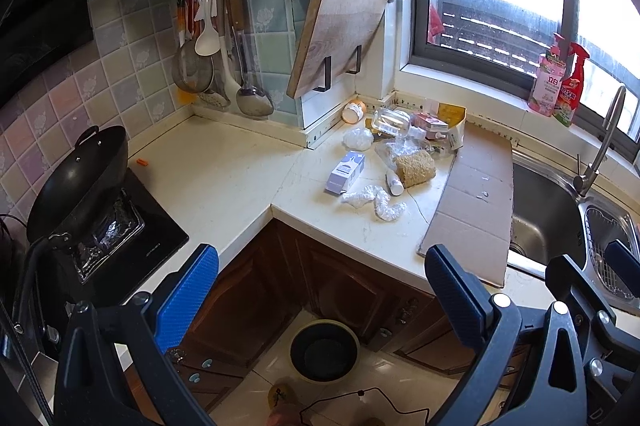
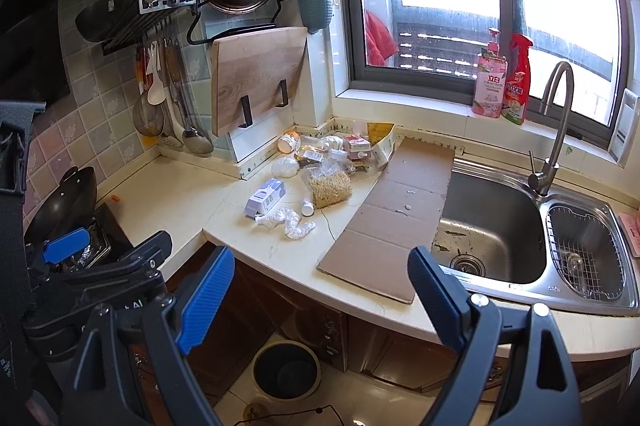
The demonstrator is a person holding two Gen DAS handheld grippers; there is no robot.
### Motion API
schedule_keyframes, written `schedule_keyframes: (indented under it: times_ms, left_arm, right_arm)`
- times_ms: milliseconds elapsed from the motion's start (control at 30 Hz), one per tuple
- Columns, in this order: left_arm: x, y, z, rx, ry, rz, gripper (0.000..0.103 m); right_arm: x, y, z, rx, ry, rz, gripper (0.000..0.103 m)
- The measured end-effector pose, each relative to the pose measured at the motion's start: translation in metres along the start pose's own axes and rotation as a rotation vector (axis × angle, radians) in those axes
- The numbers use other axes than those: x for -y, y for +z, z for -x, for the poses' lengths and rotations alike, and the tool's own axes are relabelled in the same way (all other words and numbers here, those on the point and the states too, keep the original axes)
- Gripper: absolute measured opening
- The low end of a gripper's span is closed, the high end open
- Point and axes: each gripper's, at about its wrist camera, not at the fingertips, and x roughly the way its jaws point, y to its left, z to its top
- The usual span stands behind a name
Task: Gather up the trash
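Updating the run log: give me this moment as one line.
phase: pre-grasp | left tool: open, empty | right tool: open, empty | trash: pile on counter untouched, crumpled plastic nearest | bin: on floor below

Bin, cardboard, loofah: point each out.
Bin [image 2: 286, 370]: right wrist view, on its dark inside.
Cardboard [image 2: 394, 209]: right wrist view, on the middle of the flat sheet.
Loofah [image 1: 414, 168]: left wrist view, on its fibrous side.

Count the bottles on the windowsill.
2. A pink pump bottle stands on the sill left of the faucet, and a red spray bottle stands right beside it. Nothing seems hidden behind them.
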Motion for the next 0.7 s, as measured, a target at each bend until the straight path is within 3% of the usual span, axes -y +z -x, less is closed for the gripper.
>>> schedule_keyframes:
  times_ms: [700]
  left_arm:
    - [0.024, -0.003, -0.002, -0.021, 0.037, 0.058, 0.102]
  right_arm:
    - [0.029, 0.01, -0.012, 0.001, 0.075, 0.041, 0.089]
